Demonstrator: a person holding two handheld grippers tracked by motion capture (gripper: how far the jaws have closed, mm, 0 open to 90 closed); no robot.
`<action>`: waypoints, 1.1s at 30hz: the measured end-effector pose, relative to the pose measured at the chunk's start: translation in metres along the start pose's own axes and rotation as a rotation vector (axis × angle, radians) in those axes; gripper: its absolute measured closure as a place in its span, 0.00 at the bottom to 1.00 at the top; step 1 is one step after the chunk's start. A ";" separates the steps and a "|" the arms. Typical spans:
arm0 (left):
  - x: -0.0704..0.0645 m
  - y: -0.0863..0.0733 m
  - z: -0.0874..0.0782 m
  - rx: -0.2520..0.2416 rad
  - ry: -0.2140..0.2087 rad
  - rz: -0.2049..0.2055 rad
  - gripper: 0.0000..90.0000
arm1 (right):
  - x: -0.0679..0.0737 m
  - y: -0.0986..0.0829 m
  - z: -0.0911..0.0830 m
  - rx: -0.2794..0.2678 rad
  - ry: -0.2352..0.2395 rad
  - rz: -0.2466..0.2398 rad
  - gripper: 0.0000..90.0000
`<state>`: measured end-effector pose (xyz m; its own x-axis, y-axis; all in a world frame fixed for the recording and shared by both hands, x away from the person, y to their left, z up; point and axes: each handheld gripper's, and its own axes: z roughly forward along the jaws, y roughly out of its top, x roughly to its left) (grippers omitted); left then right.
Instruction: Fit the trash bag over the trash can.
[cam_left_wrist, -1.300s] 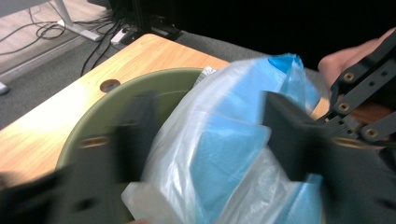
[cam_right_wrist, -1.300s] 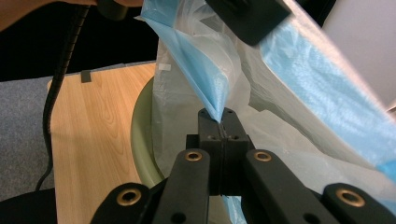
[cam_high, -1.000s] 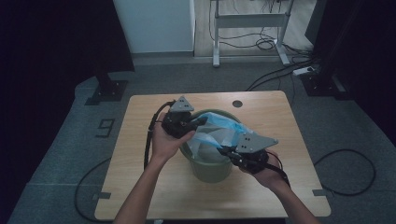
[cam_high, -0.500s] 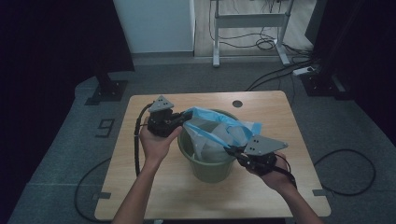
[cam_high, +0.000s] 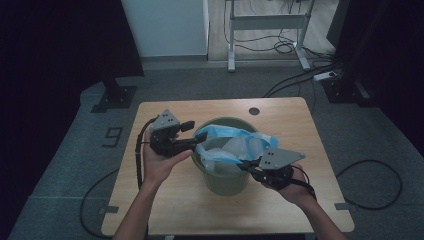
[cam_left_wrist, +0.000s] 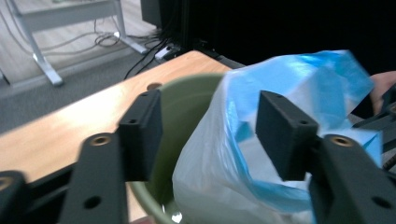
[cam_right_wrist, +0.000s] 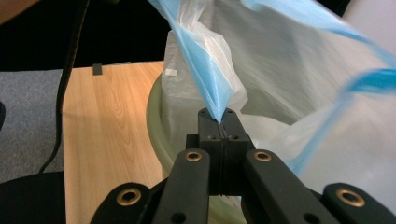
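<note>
A green bucket (cam_high: 225, 182) stands mid-table with a blue-and-white plastic bag (cam_high: 240, 145) inside it, the bag's mouth rising above the rim. My left gripper (cam_high: 195, 135) is open at the bucket's left rim. In the left gripper view its jaws (cam_left_wrist: 210, 135) stand wide apart, one before the bucket's (cam_left_wrist: 187, 102) inner wall, the other before the bag (cam_left_wrist: 299, 79). My right gripper (cam_high: 246, 165) is at the near right rim. It is shut (cam_right_wrist: 219, 119) on a pinched blue edge of the bag (cam_right_wrist: 280, 60), held taut above the bucket (cam_right_wrist: 156, 126).
The wooden table (cam_high: 175, 215) has bare room to the left, right and front of the bucket. A round cable hole (cam_high: 254, 111) lies near its far edge. The left gripper's black cable (cam_high: 139, 155) trails off the left side. Floor cables and a metal stand lie beyond.
My left gripper swung out to the left and came back to the bucket's left rim, its jaws now open. The right gripper drew the bag's edge slightly toward the near right.
</note>
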<state>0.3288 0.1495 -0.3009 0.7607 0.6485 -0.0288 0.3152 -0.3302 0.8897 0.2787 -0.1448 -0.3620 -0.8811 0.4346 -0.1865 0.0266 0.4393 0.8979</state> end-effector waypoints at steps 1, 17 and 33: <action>-0.002 0.004 0.001 0.007 -0.004 0.018 0.41 | 0.000 0.001 0.000 0.000 0.004 0.000 0.99; 0.008 0.042 0.061 0.164 -0.174 0.119 0.27 | -0.006 0.001 0.002 0.002 0.023 0.008 0.99; -0.006 0.039 0.088 0.251 -0.143 0.240 0.99 | -0.009 -0.003 -0.005 -0.008 0.010 0.010 0.99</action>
<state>0.3866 0.0726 -0.3056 0.8958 0.4356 0.0881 0.2339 -0.6305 0.7401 0.2839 -0.1536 -0.3609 -0.8854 0.4313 -0.1732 0.0321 0.4286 0.9029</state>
